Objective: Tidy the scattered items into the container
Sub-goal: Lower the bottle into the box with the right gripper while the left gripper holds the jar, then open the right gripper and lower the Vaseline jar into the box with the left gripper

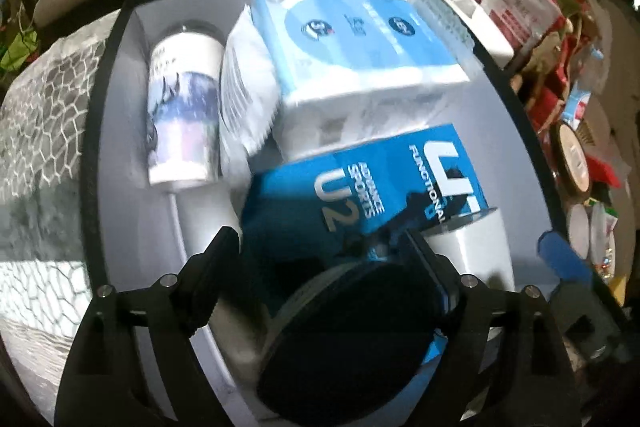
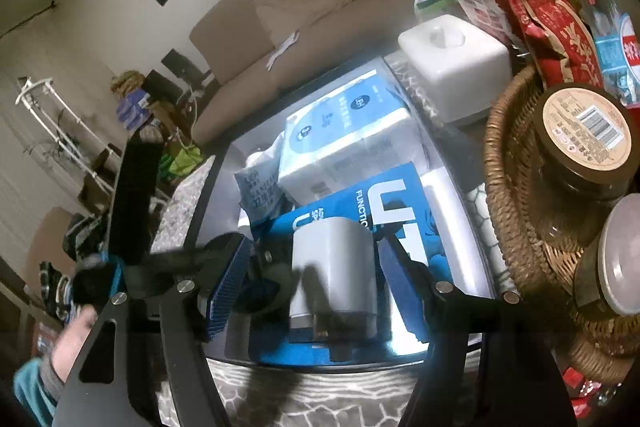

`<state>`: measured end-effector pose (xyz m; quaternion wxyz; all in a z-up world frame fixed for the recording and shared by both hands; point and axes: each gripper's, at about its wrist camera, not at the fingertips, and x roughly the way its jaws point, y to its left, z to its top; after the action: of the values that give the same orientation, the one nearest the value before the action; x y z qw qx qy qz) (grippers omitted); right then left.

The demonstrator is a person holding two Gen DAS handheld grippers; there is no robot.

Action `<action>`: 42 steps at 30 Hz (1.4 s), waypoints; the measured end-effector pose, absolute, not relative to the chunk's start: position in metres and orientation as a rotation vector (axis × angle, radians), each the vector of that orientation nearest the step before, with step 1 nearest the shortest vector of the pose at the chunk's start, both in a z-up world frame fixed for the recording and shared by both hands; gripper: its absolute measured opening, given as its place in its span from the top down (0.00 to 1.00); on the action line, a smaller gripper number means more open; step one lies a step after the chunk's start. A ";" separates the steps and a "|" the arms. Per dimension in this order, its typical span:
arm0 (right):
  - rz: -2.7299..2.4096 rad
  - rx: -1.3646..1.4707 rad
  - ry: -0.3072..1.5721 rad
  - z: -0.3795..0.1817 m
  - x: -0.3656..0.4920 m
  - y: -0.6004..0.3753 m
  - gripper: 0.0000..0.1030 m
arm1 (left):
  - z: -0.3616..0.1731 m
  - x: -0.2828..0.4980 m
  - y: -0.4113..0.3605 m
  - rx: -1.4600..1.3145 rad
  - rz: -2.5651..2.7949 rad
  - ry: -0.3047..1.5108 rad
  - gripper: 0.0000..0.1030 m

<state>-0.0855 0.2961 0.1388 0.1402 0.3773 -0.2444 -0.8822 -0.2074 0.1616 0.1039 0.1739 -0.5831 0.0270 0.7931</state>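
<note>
Right wrist: claw (image 2: 316, 269) open around grey cylinder (image 2: 334, 271).

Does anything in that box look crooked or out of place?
Yes. The blue U2 box lies tilted, propped on other items instead of flat in the container. The tissue pack above it also sits askew.

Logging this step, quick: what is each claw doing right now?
Left claw: open over the blue box, nothing gripped.
Right claw: open around the white cylinder, pads apart from it.

The blue box (image 1: 372, 187) hides part of the container's floor (image 1: 472, 99); print blurred.
</note>
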 end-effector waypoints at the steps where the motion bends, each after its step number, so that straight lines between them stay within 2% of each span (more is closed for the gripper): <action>1: -2.541 1.089 -0.705 0.139 -0.086 0.296 0.32 | 0.113 -0.206 0.157 -1.631 2.251 0.041 0.21; 6: -2.508 1.035 -0.579 0.149 -0.086 0.286 0.32 | 0.145 -0.179 0.123 -1.498 2.268 -0.065 0.19; 12: -2.398 0.971 -0.230 0.162 -0.085 0.235 0.32 | 0.141 -0.151 0.066 -1.448 2.306 -0.247 0.19; 15: -2.391 0.983 -0.089 0.163 -0.087 0.214 0.35 | 0.138 -0.136 0.050 -1.432 2.315 -0.250 0.19; 20: -2.367 1.039 0.028 0.158 -0.099 0.194 0.40 | 0.139 -0.116 0.041 -1.392 2.324 -0.180 0.19; 23: -2.348 1.100 0.019 0.151 -0.106 0.185 0.38 | 0.139 -0.107 0.041 -1.379 2.295 -0.171 0.19; 26: -2.367 1.110 0.046 0.145 -0.103 0.177 0.25 | 0.141 -0.098 0.044 -1.344 2.284 -0.122 0.19; 27: -2.377 1.113 0.071 0.141 -0.102 0.175 0.24 | 0.141 -0.096 0.045 -1.338 2.287 -0.107 0.19; 31: -2.374 1.186 0.192 0.124 -0.108 0.160 0.24 | 0.138 -0.091 0.043 -1.337 2.291 -0.075 0.19; 33: -2.386 1.187 0.230 0.122 -0.112 0.157 0.28 | 0.134 -0.091 0.037 -1.340 2.286 -0.101 0.19; 39: -2.330 1.326 0.189 0.128 -0.138 0.153 0.29 | 0.127 -0.092 0.014 -1.361 2.294 -0.186 0.19; 42: -2.235 1.506 0.088 0.129 -0.160 0.154 0.29 | 0.124 -0.093 0.007 -1.375 2.287 -0.203 0.19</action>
<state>-0.1602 0.1535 0.1288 0.2205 0.5448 0.0318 -0.8084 -0.0929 0.0075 0.1245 0.2305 -0.5000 -0.0737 0.8315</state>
